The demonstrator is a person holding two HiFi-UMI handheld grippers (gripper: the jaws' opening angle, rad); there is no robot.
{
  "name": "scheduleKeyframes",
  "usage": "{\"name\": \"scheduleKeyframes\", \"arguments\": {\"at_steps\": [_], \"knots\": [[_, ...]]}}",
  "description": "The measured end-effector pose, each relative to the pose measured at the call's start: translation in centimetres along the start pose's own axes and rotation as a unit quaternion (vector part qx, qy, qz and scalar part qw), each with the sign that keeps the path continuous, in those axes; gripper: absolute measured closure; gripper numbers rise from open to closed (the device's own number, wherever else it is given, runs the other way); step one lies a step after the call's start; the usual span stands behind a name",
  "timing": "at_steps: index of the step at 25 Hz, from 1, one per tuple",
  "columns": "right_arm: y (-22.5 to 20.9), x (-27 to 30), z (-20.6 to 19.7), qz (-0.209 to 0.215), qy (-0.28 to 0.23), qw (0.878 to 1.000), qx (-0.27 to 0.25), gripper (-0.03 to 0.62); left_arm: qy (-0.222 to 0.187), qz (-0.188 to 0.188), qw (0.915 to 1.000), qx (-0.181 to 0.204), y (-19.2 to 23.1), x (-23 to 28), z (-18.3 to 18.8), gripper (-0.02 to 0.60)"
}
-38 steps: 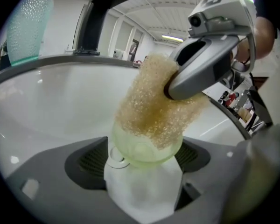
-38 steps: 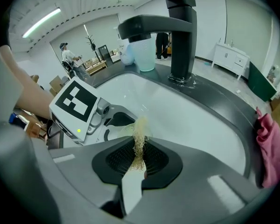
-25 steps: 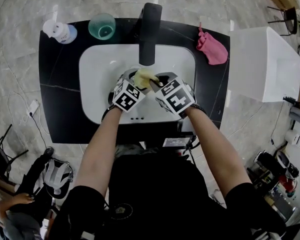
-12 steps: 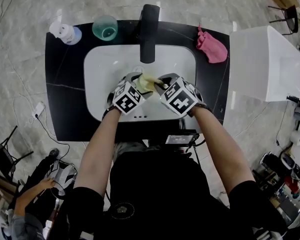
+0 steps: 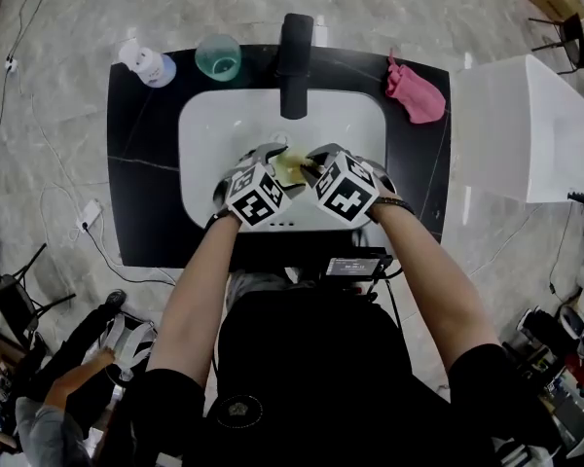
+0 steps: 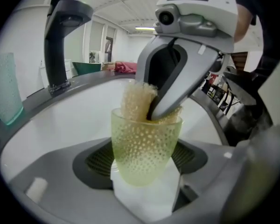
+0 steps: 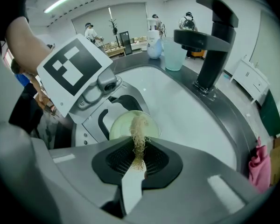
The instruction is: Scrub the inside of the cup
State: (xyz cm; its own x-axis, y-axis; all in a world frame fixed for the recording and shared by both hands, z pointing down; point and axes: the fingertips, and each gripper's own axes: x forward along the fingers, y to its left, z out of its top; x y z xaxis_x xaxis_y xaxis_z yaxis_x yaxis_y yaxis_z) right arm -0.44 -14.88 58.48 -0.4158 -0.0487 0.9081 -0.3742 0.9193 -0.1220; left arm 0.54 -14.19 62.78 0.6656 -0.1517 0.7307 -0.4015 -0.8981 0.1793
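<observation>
A yellow-green dimpled cup stands upright between the jaws of my left gripper, which is shut on its lower part. My right gripper is shut on a pale fibrous sponge, and the sponge's end is down inside the cup. In the left gripper view the right gripper's fingers reach down into the cup's mouth with the sponge beside them. In the head view both grippers, left and right, meet over the white sink basin, and the cup shows between them.
A black faucet rises behind the basin on the black counter. A teal cup and a white bottle stand at the back left. A pink cloth lies at the back right, next to a white cabinet.
The head view has shifted, so the sink sits further right in the picture. Both grippers stay together over the basin with the same holds on the cup and sponge.
</observation>
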Motion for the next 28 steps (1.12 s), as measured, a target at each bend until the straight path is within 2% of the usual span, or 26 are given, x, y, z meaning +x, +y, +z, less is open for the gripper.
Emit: {"name": "scheduleKeyframes", "arguments": {"at_steps": [9,19,28], "knots": [[1.3,-0.1,0.3,0.021,0.011,0.999,-0.047,0.551,-0.002,0.003,0.9994,0.034,-1.7,-1.5,1.7,0.215],[1.4,-0.7,0.8,0.037,-0.008,0.999,-0.002,0.551,0.003,0.015,0.9993,0.035,-1.2,-1.9,1.6,0.215],[2.2,-2.7,2.8,0.062,-0.040,0.997,0.013,0.551,0.017,0.012,0.9993,0.032,-1.0,-1.9,1.0,0.215]]}}
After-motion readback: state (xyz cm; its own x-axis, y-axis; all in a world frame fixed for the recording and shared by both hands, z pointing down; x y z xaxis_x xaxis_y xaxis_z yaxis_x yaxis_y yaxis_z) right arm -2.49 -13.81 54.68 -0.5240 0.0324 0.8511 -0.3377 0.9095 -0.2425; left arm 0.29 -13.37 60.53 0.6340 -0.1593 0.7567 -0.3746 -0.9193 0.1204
